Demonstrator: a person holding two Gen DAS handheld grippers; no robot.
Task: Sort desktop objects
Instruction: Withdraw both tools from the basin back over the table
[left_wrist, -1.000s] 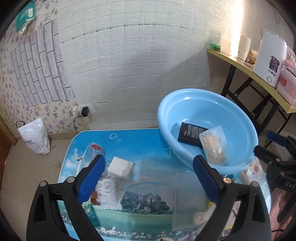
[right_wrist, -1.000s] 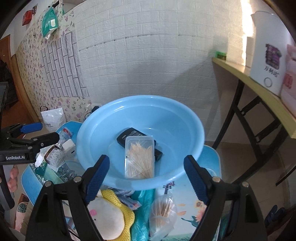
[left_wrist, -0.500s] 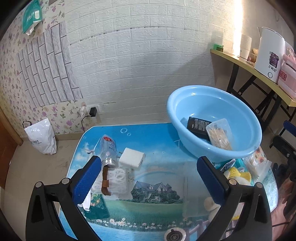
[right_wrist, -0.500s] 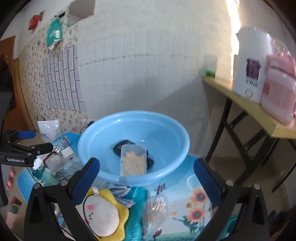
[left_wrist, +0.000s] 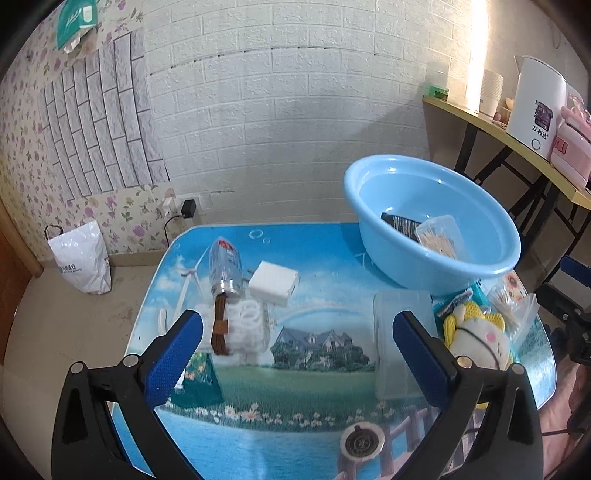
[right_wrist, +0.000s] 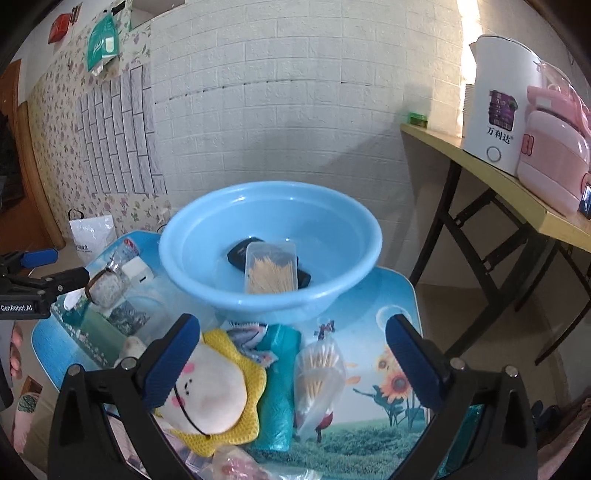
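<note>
A light blue basin (left_wrist: 373, 229) (right_wrist: 207, 273) stands on the picture-printed low table (left_wrist: 317, 254) and holds a black box (left_wrist: 400, 223) and a clear box of toothpicks (right_wrist: 271, 271). My left gripper (left_wrist: 295, 354) hangs open above the table's middle, nothing between its blue pads. To its left lie a glass bottle (left_wrist: 225, 269), a white charger block (left_wrist: 273, 282) and a brown band on white cord (left_wrist: 219, 325). My right gripper (right_wrist: 291, 360) is open over a yellow plush toy (right_wrist: 218, 395), a teal bag (right_wrist: 277, 384) and a bag of cotton swabs (right_wrist: 317, 373).
A clear flat lid (left_wrist: 395, 339) lies right of the left gripper. A folding table (right_wrist: 480, 166) on the right carries a white kettle (right_wrist: 495, 99) and a pink cooker (right_wrist: 550, 151). A white bag (left_wrist: 83, 258) sits on the floor by the wall.
Both grippers have pulled back from the basin, so more of the table shows. The right gripper's jaws have spread wider. The toothpick box stays in the basin.
</note>
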